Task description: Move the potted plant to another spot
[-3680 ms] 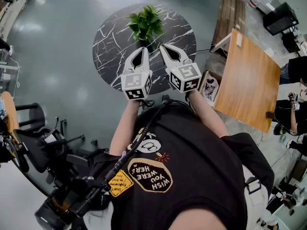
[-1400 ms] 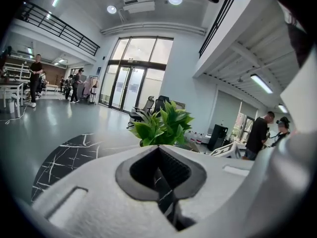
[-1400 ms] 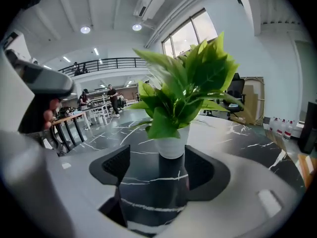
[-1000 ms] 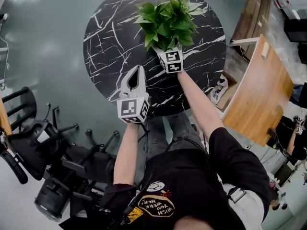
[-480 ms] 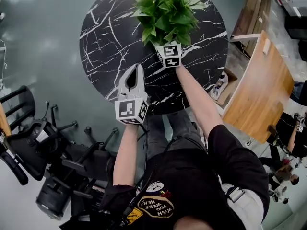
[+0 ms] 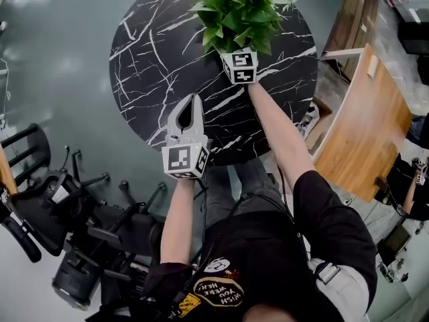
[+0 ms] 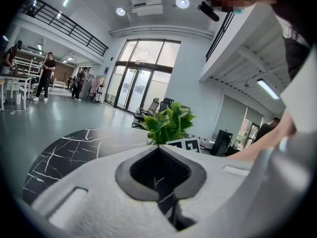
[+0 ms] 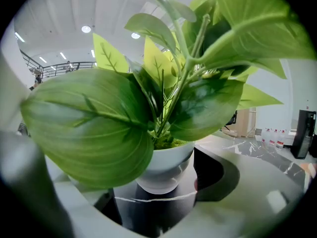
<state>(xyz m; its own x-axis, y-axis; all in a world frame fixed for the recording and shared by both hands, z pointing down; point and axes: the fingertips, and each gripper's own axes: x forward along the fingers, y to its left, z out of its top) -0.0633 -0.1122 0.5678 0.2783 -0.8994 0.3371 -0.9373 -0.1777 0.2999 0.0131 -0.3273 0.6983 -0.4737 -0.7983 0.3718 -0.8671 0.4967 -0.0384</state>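
Note:
The potted plant (image 6: 241, 12), green leaves in a white pot (image 8: 166, 167), stands at the far side of the round black marble table (image 6: 147, 66). My right gripper (image 8: 161, 195) has its jaws on either side of the pot; the right pad (image 8: 215, 175) lies against the rim, and a leaf hides the left side. In the head view only its marker cube (image 6: 239, 67) shows below the leaves. My left gripper (image 6: 193, 100) hovers over the table's near edge, shut and holding nothing. It looks toward the plant (image 7: 167, 125).
A wooden table (image 6: 362, 119) stands to the right, with a box on the floor (image 6: 308, 121) between the two tables. Black office chairs (image 6: 60, 206) crowd the lower left. People (image 7: 47, 73) stand far off in the hall.
My right gripper and the plant have shifted together a little toward the table's far side. The left gripper has barely moved.

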